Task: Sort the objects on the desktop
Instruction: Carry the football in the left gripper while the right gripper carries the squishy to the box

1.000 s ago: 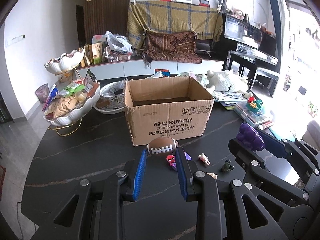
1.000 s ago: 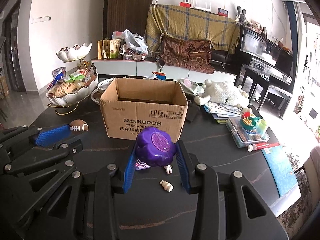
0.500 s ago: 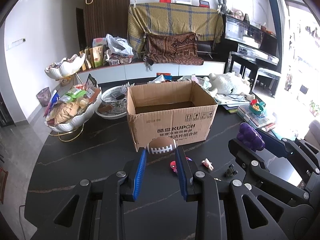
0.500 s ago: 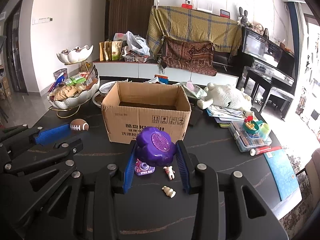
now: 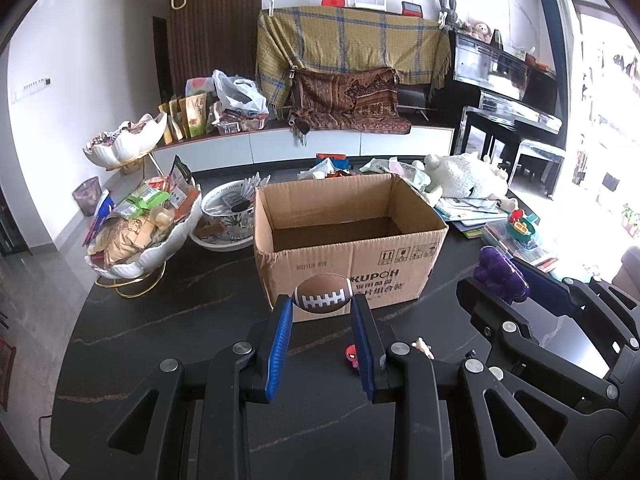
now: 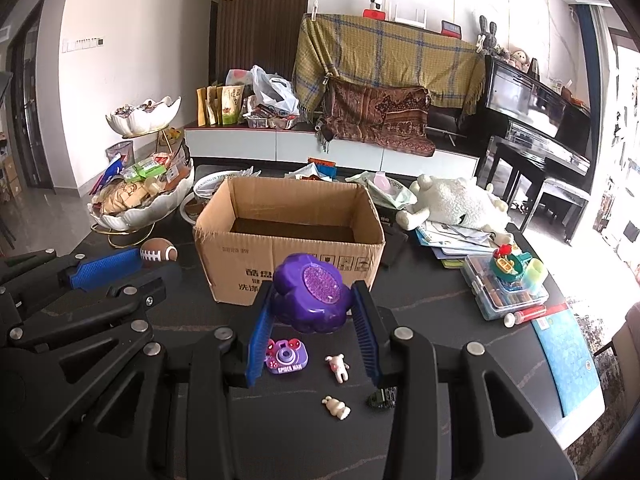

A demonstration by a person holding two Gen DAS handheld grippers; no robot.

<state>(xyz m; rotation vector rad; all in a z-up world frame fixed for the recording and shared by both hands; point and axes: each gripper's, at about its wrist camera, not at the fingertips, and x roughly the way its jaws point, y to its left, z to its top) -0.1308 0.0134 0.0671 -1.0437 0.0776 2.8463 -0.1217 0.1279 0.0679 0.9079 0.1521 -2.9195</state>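
Both grippers loaded, held above counter [image 6: 140,340] before box [image 5: 348,236].
Left gripper [image 5: 323,309] clamps football [image 5: 323,298] at fingertips; right gripper [image 6: 313,303] clamps purple flower toy [image 6: 310,297]. Camera toy [image 6: 287,357] on counter below.

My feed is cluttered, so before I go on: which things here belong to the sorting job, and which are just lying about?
In the job:
- toy football in the left gripper
- purple flower toy in the right gripper
- open cardboard box
- Spider-Man toy camera, two small figurines, dark toy on the table

Lying about:
- snack bowls
- plush sheep
- papers
- plastic case
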